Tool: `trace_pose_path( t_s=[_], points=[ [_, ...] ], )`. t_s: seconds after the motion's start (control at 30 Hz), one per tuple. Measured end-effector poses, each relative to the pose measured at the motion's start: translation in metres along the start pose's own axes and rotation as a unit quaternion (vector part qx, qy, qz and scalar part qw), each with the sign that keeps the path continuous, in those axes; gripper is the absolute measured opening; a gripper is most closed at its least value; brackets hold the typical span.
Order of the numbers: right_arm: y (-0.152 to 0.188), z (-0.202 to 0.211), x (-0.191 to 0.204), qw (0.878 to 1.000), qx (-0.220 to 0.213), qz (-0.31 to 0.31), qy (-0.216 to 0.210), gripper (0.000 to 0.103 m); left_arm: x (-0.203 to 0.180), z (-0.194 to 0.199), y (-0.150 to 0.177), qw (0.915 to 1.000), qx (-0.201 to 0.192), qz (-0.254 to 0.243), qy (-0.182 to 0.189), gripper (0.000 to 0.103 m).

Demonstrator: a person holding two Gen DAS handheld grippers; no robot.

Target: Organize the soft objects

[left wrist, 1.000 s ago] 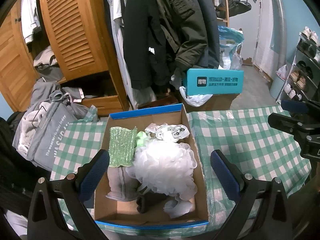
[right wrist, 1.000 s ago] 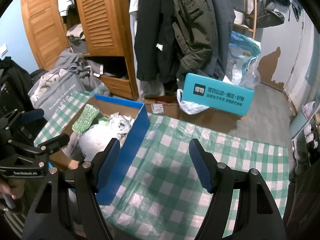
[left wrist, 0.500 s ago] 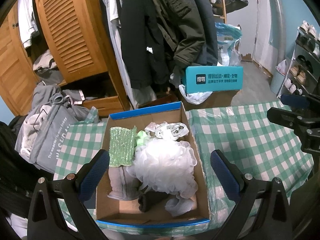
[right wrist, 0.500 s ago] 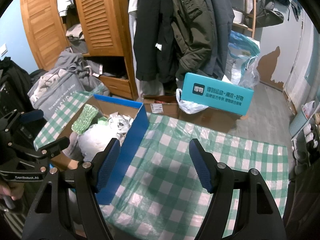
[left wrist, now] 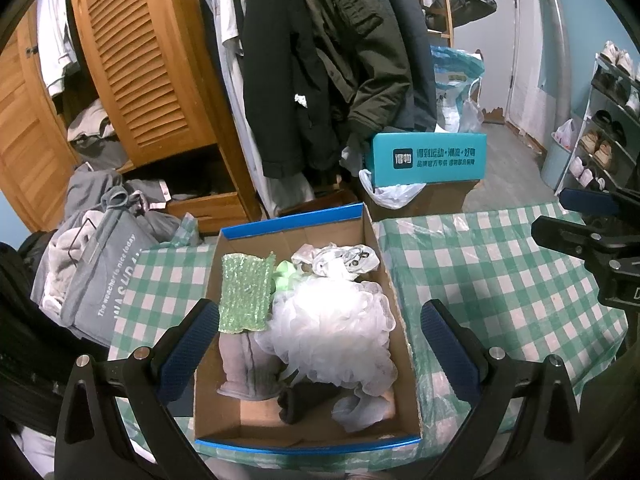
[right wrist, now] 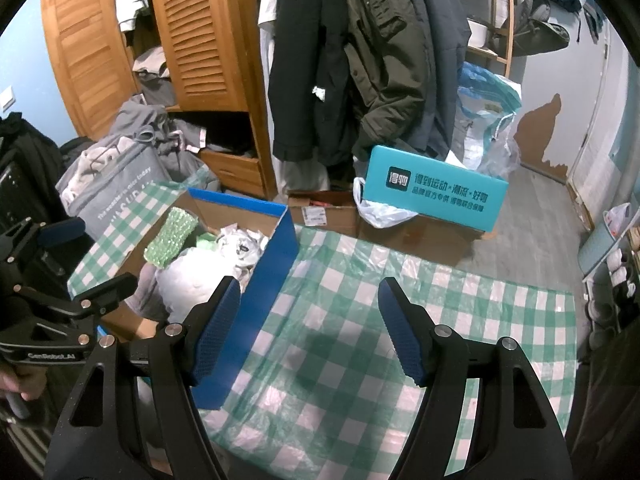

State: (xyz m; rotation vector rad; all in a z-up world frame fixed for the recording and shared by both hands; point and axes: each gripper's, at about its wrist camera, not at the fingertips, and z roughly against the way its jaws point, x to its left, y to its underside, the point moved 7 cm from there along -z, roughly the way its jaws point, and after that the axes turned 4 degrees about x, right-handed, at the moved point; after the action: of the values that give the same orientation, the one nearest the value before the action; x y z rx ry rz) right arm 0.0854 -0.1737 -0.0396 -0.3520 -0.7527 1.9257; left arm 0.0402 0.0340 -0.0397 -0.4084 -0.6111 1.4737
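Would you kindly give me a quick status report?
Left gripper open above the box. Right gripper open over bare tablecloth. White bath puff on top. Nothing blocking.

grey bag (left wrist: 100, 292) reads "the weather is nice today"; teal box (right wrist: 436, 196) has chinese print, logo "得物"; left gripper (right wrist: 60, 336) frame marked "GenRobot.AI".

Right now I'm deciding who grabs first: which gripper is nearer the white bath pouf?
Left. The left gripper hangs open right over the bath pouf in the box; the right gripper is beside the box, over the tablecloth.
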Motion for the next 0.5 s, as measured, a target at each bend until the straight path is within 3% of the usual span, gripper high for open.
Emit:
trace_pose_path(
  t_s=[0.5],
  points=[
    [-0.0004, 0.0001, 0.0005, 1.000, 0.000, 0.001, 0.000, 0.071, 0.0011, 0.0002, 0.0004, 1.0000, 0.003, 0.000, 0.001, 0.102]
  ],
)
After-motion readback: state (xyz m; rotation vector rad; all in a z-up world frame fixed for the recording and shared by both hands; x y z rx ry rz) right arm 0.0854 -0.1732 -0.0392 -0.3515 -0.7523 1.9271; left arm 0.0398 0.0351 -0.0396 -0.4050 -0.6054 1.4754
